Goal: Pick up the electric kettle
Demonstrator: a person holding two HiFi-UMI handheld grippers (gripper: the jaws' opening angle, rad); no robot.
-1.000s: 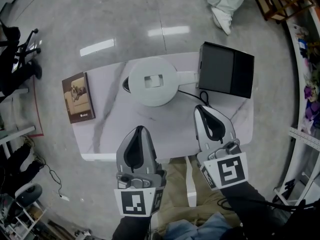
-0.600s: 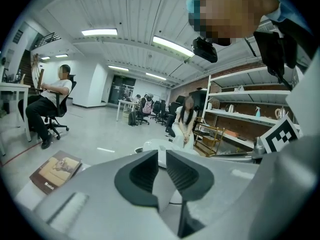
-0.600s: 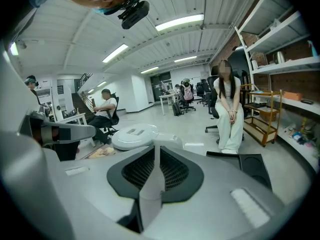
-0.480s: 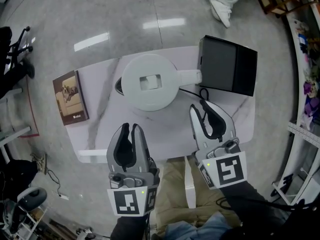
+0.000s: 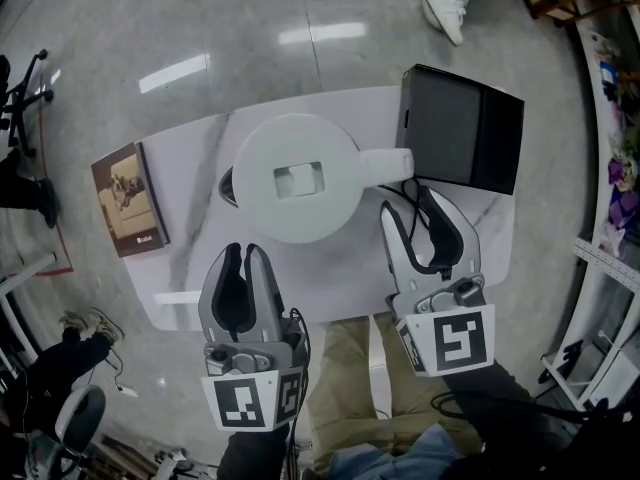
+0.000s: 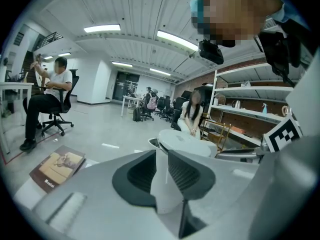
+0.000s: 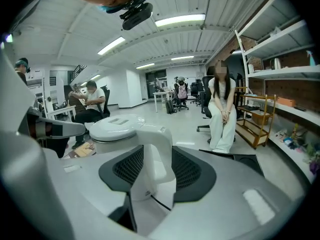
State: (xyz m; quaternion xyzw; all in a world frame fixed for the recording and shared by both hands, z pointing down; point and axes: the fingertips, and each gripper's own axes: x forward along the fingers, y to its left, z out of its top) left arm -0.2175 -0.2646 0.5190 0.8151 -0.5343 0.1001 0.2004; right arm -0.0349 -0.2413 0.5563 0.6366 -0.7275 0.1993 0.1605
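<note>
White marble-patterned table (image 5: 190, 238) carries the white electric kettle (image 5: 295, 178). The kettle stands just ahead of both sets of jaws, lid up. Its handle (image 5: 385, 161) points toward a black box (image 5: 460, 128) that lies beyond the right jaws.

The right gripper (image 5: 410, 200) has just been opening its jaws, and they now stand wide apart. In the right gripper view the handle shows in the gap between them, close in front of the tips, and neither pad presses on it. A dark cable (image 5: 405, 190) lies on the table in that same gap.

The left gripper (image 5: 241, 251) has its jaws only a little apart, with nothing between them. The kettle's round body is straight ahead of them, near but not touching. A book (image 5: 128, 198) lies well off to the outer side of the left jaws.
</note>
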